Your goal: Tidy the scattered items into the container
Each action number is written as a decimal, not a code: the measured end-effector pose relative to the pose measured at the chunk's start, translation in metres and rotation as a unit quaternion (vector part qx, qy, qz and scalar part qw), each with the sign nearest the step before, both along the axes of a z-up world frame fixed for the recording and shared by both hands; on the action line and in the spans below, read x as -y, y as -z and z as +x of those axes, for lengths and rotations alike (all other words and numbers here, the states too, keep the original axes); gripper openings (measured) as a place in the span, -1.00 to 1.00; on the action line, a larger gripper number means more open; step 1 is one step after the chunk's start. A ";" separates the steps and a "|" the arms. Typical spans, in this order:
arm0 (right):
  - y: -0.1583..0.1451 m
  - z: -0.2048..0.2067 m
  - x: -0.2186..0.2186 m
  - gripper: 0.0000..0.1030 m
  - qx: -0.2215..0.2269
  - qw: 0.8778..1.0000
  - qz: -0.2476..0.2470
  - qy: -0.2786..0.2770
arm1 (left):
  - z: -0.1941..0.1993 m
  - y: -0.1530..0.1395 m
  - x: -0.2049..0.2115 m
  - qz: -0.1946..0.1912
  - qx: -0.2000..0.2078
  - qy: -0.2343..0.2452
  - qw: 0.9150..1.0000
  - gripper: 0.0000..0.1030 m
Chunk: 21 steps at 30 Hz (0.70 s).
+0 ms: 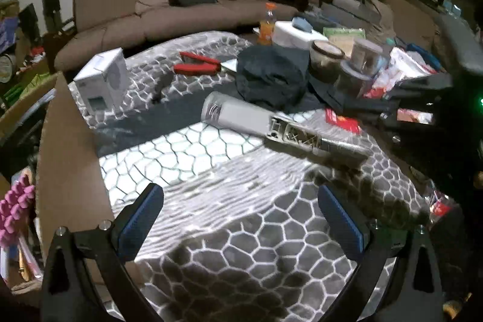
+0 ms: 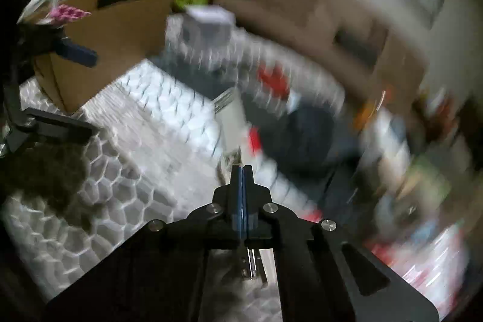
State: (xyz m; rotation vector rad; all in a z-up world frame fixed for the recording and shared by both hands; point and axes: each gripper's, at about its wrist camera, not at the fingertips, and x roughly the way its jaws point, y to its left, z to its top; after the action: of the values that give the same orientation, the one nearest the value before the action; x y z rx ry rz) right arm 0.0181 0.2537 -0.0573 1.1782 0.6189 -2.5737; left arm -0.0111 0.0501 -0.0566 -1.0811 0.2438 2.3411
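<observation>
A grey and white handheld device (image 1: 256, 116) lies on the patterned blanket (image 1: 241, 231) ahead of my left gripper (image 1: 241, 216), which is open and empty low over the blanket. The cardboard box (image 1: 66, 171) stands at the left with pink items (image 1: 15, 210) inside. In the blurred right wrist view my right gripper (image 2: 243, 171) has its jaws pressed together with nothing seen between them; the device (image 2: 232, 116) lies just beyond its tips. The box (image 2: 114, 44) is at the upper left there. The right gripper also shows at the right edge of the left wrist view (image 1: 422, 98).
A white small box (image 1: 102, 80), red-handled pliers (image 1: 196, 64), a dark cloth bundle (image 1: 271, 77), bowls and jars (image 1: 347, 62), an orange bottle (image 1: 267, 23) and red packets (image 1: 341, 119) lie on the blanket. A brown sofa (image 1: 169, 2) stands behind.
</observation>
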 end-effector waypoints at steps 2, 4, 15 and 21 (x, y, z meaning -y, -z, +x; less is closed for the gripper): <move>0.012 -0.013 -0.019 -0.95 0.058 0.997 -0.040 0.043 | -0.001 0.005 -0.004 -0.016 0.003 -0.001 1.000 0.99; 0.024 -0.021 -0.038 -0.66 0.115 0.987 -0.092 0.065 | 0.000 0.009 -0.009 -0.031 0.005 0.000 1.000 0.99; 0.065 -0.051 -0.043 0.22 0.145 0.989 -0.004 0.038 | 0.004 0.011 -0.014 -0.077 -0.011 0.008 0.997 0.99; 0.089 -0.039 -0.028 0.07 0.163 0.984 0.067 0.030 | -0.001 0.012 -0.008 -0.079 -0.007 -0.004 0.997 0.99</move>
State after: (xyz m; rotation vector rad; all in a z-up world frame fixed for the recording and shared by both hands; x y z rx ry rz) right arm -0.0205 0.2817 -0.1458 1.6397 0.6973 -2.3375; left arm -0.0124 0.0579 -0.0687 -1.1420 0.4378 2.3689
